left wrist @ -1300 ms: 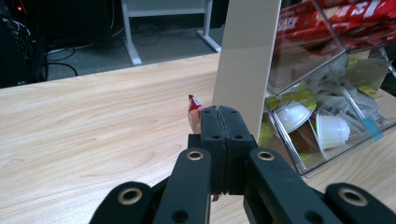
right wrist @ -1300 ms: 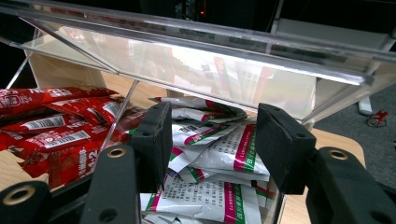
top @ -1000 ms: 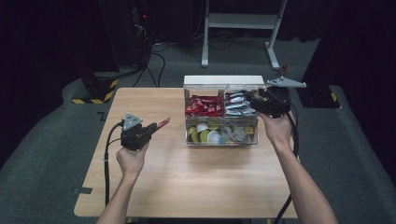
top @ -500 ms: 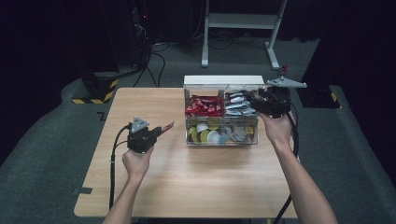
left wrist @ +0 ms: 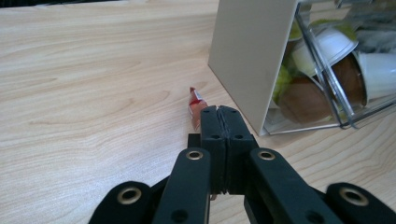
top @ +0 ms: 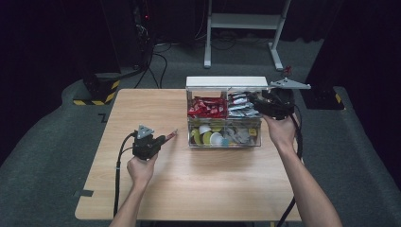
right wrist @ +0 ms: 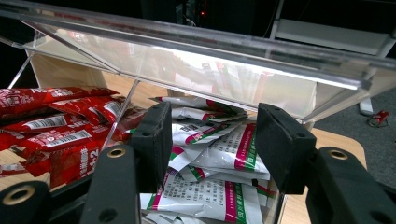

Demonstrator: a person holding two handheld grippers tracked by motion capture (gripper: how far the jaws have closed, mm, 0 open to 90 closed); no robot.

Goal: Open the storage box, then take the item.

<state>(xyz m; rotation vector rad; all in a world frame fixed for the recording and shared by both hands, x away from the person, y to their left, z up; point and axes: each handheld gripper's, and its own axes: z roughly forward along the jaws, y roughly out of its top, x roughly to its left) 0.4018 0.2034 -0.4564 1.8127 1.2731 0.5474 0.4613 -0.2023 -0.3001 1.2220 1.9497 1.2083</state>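
Note:
My left gripper [top: 164, 138] hangs low over the wooden table [top: 142, 109], left of a clear organiser box [top: 224, 144]. It is shut on a thin red packet [top: 171, 135]. In the left gripper view the packet's end [left wrist: 195, 105] sticks out past the closed tips [left wrist: 218, 112], close to the tabletop and near the box's beige side wall [left wrist: 247, 56]. My right gripper [top: 257, 101] is at the box's back right compartment. Its jaws [right wrist: 212, 144] stand open in front of white packets [right wrist: 219, 154], under the raised clear lid [right wrist: 187, 56].
Red packets [top: 206, 106] fill the box's back left compartment, and white packets [top: 239, 105] the back right. Round capsules [top: 210, 137] lie in the front section. Dark floor surrounds the table, with a white stand [top: 246, 21] behind it.
My left hand has come down and to the right with the red packet, closer to the table and the box. The right hand has kept still.

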